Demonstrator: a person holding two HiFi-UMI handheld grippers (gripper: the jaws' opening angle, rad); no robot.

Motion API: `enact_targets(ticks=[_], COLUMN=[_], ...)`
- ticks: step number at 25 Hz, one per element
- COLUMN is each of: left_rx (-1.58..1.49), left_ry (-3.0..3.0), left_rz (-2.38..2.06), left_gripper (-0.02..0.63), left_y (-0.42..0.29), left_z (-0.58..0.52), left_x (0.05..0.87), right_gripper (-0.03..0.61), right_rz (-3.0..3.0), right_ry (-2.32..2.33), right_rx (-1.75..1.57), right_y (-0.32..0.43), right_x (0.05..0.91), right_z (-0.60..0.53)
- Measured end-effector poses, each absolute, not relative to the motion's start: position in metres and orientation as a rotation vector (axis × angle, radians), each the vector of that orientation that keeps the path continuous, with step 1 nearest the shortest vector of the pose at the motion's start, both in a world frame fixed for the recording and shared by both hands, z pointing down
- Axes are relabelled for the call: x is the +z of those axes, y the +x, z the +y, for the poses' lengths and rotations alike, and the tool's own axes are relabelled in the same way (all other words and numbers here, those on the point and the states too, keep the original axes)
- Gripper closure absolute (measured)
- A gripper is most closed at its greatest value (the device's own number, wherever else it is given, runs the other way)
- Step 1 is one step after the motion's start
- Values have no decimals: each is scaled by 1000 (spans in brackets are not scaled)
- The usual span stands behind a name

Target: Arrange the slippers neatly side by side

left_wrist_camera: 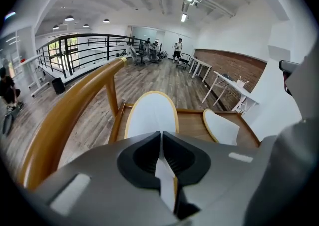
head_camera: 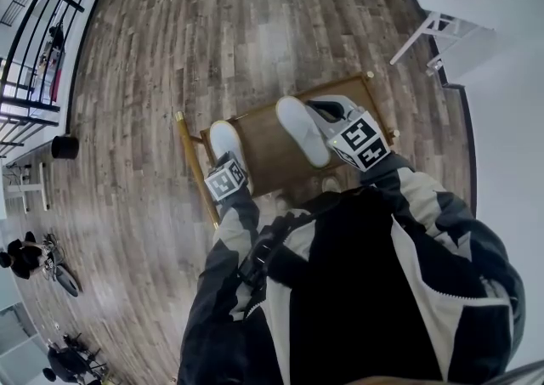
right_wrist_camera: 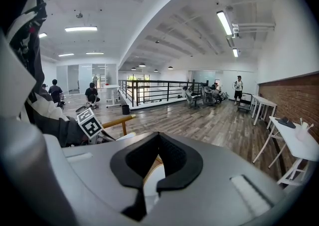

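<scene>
Showing in the head view two flat white slippers on a brown wooden tray (head_camera: 272,172): the left slipper (head_camera: 223,135) at the left gripper (head_camera: 226,158) and the right slipper (head_camera: 302,130) at the right gripper (head_camera: 330,120), with a gap between the pair. Left gripper view: jaws narrow, pinching the left slipper's thin yellow-edged rim, a slight hold that could slip and skew the slipper. Right gripper view: jaws closed together, right slipper just behind them, grip unconfirmed, so a pull might leave it behind.

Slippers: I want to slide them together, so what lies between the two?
Only bare wood of the tray lies between the left slipper and the right slipper, seen in the head view.
</scene>
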State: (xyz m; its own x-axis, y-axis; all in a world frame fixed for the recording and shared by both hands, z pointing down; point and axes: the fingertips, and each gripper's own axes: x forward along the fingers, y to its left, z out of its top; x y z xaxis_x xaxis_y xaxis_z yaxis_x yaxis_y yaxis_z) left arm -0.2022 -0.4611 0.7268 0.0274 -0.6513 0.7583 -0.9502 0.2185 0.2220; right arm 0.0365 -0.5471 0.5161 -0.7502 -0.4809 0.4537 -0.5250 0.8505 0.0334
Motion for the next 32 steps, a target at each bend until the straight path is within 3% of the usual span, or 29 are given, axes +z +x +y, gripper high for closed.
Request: enact_targets(ticks=[21,23,25,28,32], left_rx=[699,714,714,723,753], left_ry=[1498,1505,1507,1527,1548], left_rz=[-1624,-1626,-1632,-1638,-1637], left_gripper=[581,549,474,435,431], left_y=[-207,-207,-208,-205,-203], left_z=[-466,-468,-471,-475,-474], left_x=[767,766,764,759,753], right_gripper=[574,574,574,573,574], right_rz=[-2522,-2525,-2526,-2529,-2540], right_ry=[786,783,777,768,752], right_rx=[113,112,113,121,125], right_y=[53,54,53,52,47], right_x=[518,518,520,520,519], right_z=[-543,-542,-541,-541,-540])
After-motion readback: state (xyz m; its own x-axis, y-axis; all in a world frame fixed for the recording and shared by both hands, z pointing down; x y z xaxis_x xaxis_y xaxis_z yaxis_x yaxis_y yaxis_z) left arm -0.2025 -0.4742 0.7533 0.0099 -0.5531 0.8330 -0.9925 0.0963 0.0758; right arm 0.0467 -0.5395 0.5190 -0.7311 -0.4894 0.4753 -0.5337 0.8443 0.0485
